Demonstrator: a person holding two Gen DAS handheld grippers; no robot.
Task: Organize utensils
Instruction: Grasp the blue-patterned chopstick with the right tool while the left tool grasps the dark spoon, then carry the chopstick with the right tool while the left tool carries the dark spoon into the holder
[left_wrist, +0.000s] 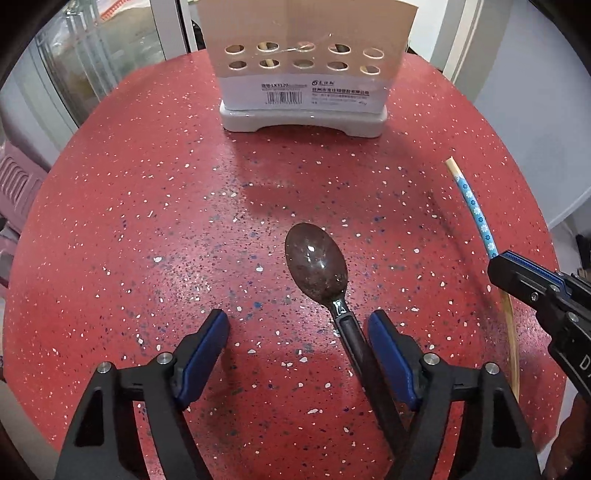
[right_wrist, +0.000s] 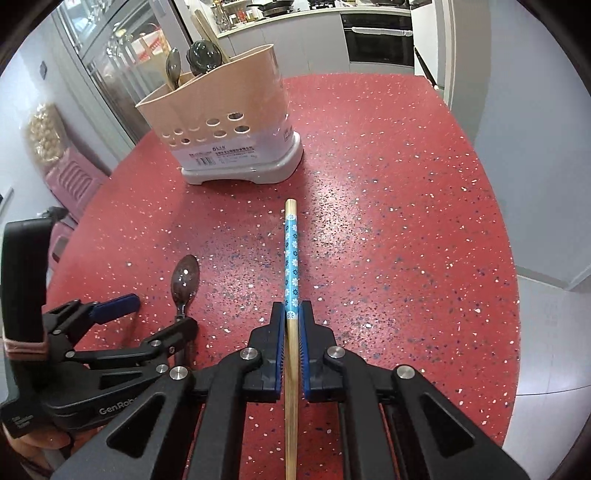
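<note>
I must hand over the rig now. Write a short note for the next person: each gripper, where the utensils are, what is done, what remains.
Left gripper: open, fingers astride the spoon handle; spoon lies on the red table, not gripped.
Right gripper: shut on the chopstick, blue floral end pointing forward.
Utensil holder stands at the far side and already holds some utensils.
Left to do: close on the spoon, then put both spoon and chopstick into the holder.

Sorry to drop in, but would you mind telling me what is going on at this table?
A person with a claw in each hand is sorting utensils. The right claw is shut on a chopstick with a blue flowered end. The left claw is open around the handle of a dark spoon lying on the red table. The holder behind already has a few utensils in it.
</note>
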